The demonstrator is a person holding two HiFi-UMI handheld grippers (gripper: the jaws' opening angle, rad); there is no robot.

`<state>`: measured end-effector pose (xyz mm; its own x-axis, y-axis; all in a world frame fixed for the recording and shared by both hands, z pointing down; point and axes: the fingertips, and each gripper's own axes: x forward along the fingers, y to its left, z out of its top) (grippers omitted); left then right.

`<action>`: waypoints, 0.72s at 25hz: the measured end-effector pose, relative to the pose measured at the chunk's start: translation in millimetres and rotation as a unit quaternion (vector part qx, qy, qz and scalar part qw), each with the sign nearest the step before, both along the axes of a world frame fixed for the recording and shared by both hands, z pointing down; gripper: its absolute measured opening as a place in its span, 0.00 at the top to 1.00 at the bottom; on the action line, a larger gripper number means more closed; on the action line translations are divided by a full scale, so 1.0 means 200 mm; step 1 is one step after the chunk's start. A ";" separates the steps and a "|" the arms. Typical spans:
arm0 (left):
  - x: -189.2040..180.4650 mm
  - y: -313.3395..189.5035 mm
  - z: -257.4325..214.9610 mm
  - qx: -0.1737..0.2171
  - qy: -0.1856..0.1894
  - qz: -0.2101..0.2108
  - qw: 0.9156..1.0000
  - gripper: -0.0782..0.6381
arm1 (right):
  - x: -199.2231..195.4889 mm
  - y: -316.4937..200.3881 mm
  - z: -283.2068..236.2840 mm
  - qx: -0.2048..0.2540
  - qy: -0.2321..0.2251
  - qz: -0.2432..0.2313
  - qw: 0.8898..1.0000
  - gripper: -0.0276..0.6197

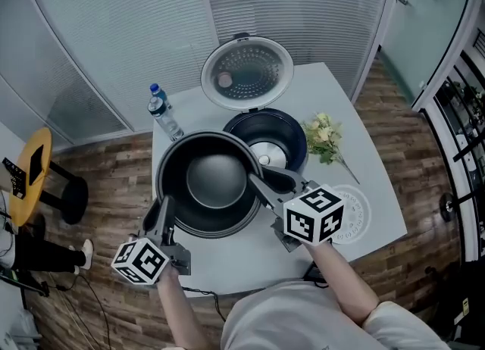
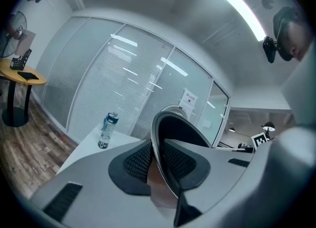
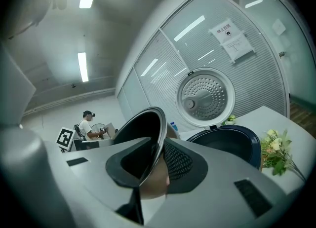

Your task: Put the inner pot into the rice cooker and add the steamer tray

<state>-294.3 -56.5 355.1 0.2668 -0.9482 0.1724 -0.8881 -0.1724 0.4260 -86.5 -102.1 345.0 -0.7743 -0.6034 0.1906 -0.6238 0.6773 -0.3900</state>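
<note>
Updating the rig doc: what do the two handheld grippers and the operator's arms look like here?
The left gripper and right gripper match: pale grey wedge-shaped jaws with dark mesh-textured pads, each carrying a white cube printed with black square markers. The operator wears a light top; the forearms are bare.

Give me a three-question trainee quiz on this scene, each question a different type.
1. True or false: the left gripper and the right gripper each clamp the inner pot by its rim.
2. The lid of the rice cooker is: A) open, B) shut, C) lying on the floor.
3. Fill in: on the table, beyond the left gripper, stands a ____.
Key: 1 true; 2 A; 3 water bottle.
</note>
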 end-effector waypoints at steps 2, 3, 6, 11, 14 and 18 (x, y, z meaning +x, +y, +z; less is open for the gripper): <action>0.03 -0.03 -0.02 0.003 -0.001 0.002 1.000 0.78 | 0.03 -0.02 -0.01 0.002 -0.002 0.001 1.000 0.82; 0.04 -0.05 -0.02 0.004 -0.002 0.004 1.000 0.78 | 0.04 -0.04 -0.02 0.002 -0.003 0.002 1.000 0.82; 0.09 -0.10 -0.04 0.006 -0.003 0.009 1.000 0.78 | 0.09 -0.07 -0.03 0.003 -0.006 0.007 1.000 0.82; 0.17 -0.18 -0.07 0.016 -0.004 0.023 1.000 0.78 | 0.18 -0.13 -0.05 0.007 -0.012 0.018 1.000 0.82; 0.22 -0.24 -0.10 0.021 -0.007 0.031 0.999 0.78 | 0.23 -0.18 -0.07 0.009 -0.015 0.025 1.000 0.82; 0.30 -0.32 -0.12 0.026 -0.007 0.044 0.999 0.78 | 0.31 -0.23 -0.09 0.011 -0.018 0.037 0.999 0.82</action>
<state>-234.7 -120.0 330.8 0.3467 -0.9291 0.1284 -0.8744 -0.2707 0.4026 -23.9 -148.0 328.0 -0.7332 -0.6633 0.1502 -0.6587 0.6378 -0.3991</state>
